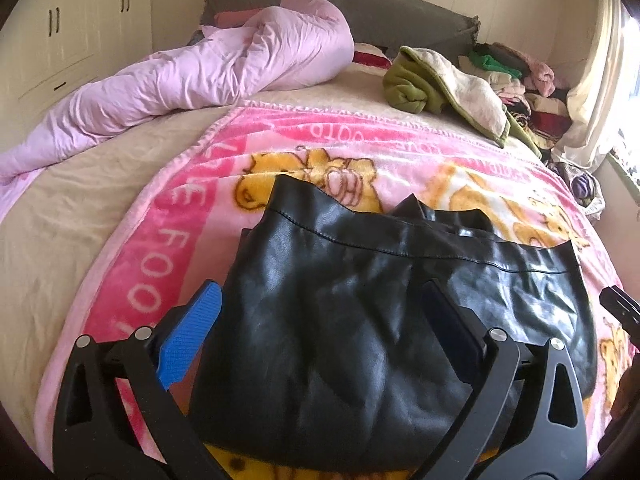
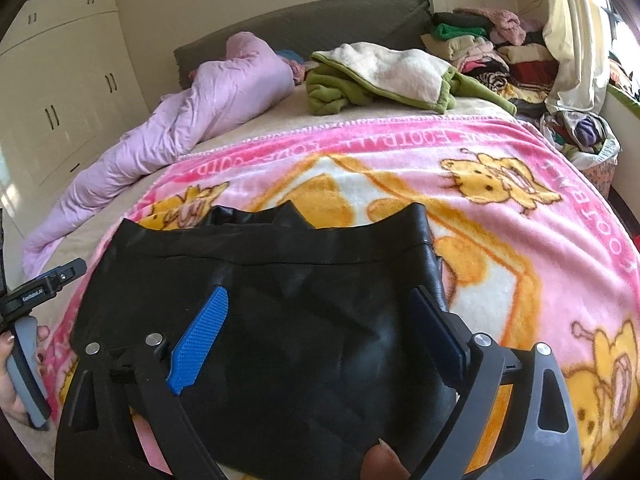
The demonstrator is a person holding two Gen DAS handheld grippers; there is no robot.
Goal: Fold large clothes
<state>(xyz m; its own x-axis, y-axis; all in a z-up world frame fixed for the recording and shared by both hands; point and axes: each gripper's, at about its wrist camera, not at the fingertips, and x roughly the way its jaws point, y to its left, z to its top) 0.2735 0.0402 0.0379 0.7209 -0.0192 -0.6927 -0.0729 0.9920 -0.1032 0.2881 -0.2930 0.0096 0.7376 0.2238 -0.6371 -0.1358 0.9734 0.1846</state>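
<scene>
A black leather garment lies folded into a compact block on the pink cartoon blanket; it also shows in the right wrist view. My left gripper is open, its blue-padded fingers spread over the garment's near left part, holding nothing. My right gripper is open over the garment's near right part, holding nothing. The right gripper's tip shows at the edge of the left view; the left gripper's body shows in the right view.
The pink blanket covers the near bed. A crumpled lilac duvet lies far left. A green and cream fleece sits far right, with stacked clothes beyond. Wardrobes stand left, a curtain right.
</scene>
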